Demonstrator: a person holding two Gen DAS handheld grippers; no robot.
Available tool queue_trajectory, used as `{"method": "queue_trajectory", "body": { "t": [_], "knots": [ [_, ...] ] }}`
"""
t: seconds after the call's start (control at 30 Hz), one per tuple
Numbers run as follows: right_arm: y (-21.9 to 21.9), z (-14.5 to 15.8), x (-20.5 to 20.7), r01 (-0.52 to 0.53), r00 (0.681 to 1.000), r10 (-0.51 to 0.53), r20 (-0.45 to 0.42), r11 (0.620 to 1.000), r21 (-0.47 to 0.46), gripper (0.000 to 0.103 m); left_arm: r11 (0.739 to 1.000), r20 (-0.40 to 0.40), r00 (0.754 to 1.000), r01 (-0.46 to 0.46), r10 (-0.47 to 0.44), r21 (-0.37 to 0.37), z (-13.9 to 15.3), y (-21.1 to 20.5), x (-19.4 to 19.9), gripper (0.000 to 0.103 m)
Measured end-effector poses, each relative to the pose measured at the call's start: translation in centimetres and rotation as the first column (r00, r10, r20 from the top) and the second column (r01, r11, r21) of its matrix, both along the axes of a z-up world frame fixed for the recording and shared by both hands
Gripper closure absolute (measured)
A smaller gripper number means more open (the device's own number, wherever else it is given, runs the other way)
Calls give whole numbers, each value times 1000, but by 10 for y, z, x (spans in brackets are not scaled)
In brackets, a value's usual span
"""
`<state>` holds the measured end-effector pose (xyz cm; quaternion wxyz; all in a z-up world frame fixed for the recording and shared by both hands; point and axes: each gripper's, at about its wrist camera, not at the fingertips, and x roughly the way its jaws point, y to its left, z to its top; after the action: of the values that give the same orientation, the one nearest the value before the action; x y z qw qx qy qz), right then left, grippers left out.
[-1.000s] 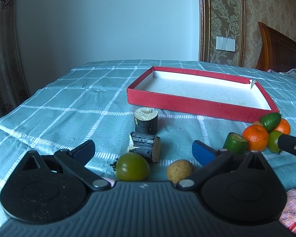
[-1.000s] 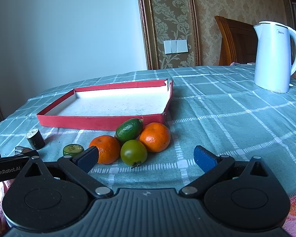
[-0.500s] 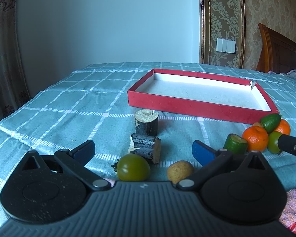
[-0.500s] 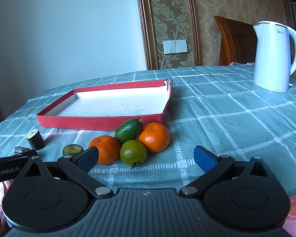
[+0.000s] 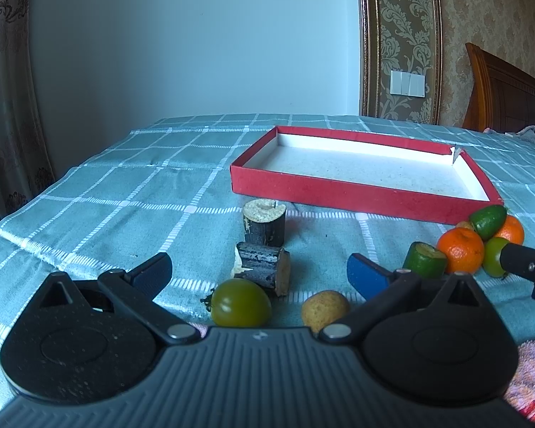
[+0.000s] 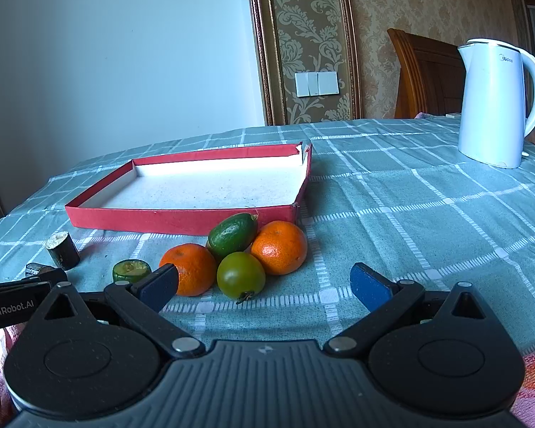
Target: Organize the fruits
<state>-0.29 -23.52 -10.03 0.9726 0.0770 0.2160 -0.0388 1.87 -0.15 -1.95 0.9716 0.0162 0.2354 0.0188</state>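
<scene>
A shallow red tray (image 5: 353,198) with a white inside lies empty on the checked cloth; it also shows in the right wrist view (image 6: 182,219). My left gripper (image 5: 258,273) is open and empty above a green tomato (image 5: 240,303) and a small tan fruit (image 5: 324,309). My right gripper (image 6: 264,285) is open and empty just before a pile: two oranges (image 6: 279,247) (image 6: 188,268), a green oval fruit (image 6: 233,233) and a green tomato (image 6: 240,274). A cut green piece (image 6: 131,271) lies left of the pile.
Two dark wood stubs (image 5: 264,227) (image 5: 264,267) sit between the left gripper and the tray. A white kettle (image 6: 495,103) stands at the far right. A wooden chair (image 6: 424,75) stands behind the table. A pink cloth (image 5: 531,371) lies at the near edge.
The left gripper has drawn back or tilted slightly, so the table objects sit a little lower in its view. The right gripper has barely moved. Both stay open.
</scene>
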Motion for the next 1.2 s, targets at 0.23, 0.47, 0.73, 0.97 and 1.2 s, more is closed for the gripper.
{"method": "queue_trajectory", "body": {
  "t": [0.23, 0.47, 0.73, 0.97, 1.2],
  "knots": [
    [-1, 0, -2, -2, 1000, 2, 8, 1000, 14, 0, 1000, 6, 1000, 3, -3, -5, 0, 1, -1, 0],
    [-1, 1, -1, -7, 1000, 7, 11, 1000, 23, 0, 1000, 22, 1000, 16, -16, 0, 0, 0, -4, 0],
    [0, 1, -1, -10, 1000, 10, 7, 1000, 15, 0, 1000, 13, 1000, 16, -16, -7, -1, 1, -2, 0],
    [1, 1, 0, -7, 1000, 7, 4, 1000, 6, 0, 1000, -7, 1000, 18, -18, -19, -3, 2, 1, 0],
    [3, 0, 0, -6, 1000, 6, -2, 1000, -8, 0, 1000, -1, 1000, 21, -21, -21, -2, 3, 0, 0]
  ]
}}
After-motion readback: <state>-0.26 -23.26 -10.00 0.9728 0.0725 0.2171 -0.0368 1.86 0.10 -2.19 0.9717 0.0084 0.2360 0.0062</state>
